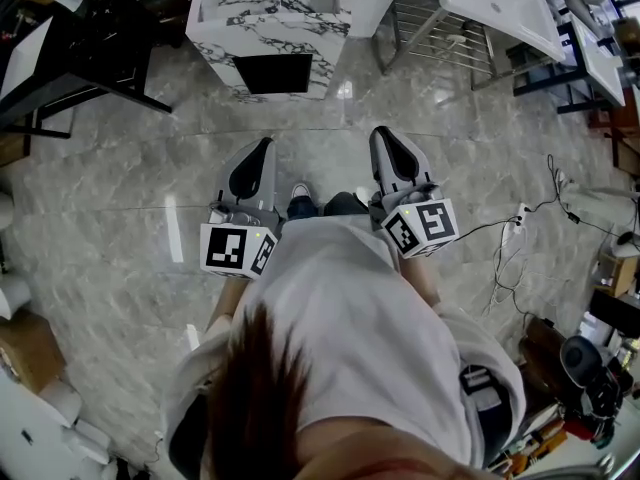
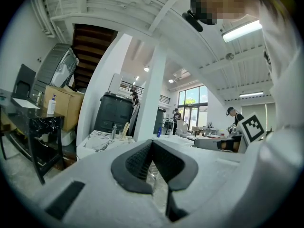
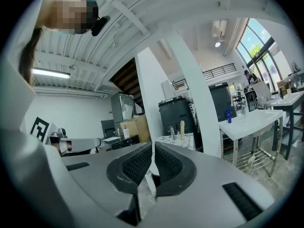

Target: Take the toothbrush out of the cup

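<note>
Left gripper (image 1: 264,145), right gripper (image 1: 386,134) jaws closed; toothbrush (image 3: 182,128) well ahead.

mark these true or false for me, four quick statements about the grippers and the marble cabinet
1. The left gripper has its fingers together with nothing between them. True.
2. The right gripper is clamped on a toothbrush. False: its fingers are shut and empty.
3. The white black-veined marble cabinet stands ahead of both grippers, apart from them. True.
4. Both grippers rest on the cabinet's top. False: the head view shows them held in front of the person over the grey polished stone floor, short of the cabinet.
</note>
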A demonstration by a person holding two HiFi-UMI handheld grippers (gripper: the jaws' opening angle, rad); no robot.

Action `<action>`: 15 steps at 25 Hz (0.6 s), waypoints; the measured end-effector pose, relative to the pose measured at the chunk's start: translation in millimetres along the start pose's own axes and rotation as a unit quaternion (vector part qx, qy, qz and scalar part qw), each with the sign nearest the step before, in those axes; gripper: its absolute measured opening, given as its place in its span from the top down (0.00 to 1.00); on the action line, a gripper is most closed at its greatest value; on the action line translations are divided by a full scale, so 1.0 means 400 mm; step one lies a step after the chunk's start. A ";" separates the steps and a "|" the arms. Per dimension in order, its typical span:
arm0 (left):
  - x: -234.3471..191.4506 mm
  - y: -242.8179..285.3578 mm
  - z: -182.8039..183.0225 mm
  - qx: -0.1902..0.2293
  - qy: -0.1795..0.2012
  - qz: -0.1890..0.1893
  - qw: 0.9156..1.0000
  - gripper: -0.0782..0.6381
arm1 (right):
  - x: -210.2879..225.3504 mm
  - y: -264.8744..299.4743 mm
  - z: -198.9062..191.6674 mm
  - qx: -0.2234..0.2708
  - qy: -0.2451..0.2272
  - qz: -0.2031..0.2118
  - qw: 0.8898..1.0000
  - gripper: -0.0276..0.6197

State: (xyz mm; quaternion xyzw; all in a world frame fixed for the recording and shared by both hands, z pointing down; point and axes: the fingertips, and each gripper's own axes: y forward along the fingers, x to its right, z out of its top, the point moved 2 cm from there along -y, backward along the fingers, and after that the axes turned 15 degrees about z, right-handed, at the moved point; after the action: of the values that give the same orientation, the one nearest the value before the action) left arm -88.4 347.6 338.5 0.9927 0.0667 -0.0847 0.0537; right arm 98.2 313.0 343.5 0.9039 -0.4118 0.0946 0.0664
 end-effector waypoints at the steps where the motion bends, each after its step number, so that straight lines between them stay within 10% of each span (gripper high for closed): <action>1: -0.007 -0.002 0.001 0.000 -0.002 0.004 1.000 0.88 | -0.003 0.006 0.000 0.000 0.000 0.001 1.000 0.92; 15: -0.044 0.012 -0.016 -0.014 -0.014 0.015 1.000 0.88 | 0.002 0.037 0.002 -0.011 0.000 0.006 1.000 0.92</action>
State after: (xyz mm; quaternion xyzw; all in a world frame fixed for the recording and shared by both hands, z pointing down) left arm -103.9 341.4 348.4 0.9914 0.0523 -0.0972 0.0700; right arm 87.8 302.5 343.4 0.9006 -0.4184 0.0906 0.0753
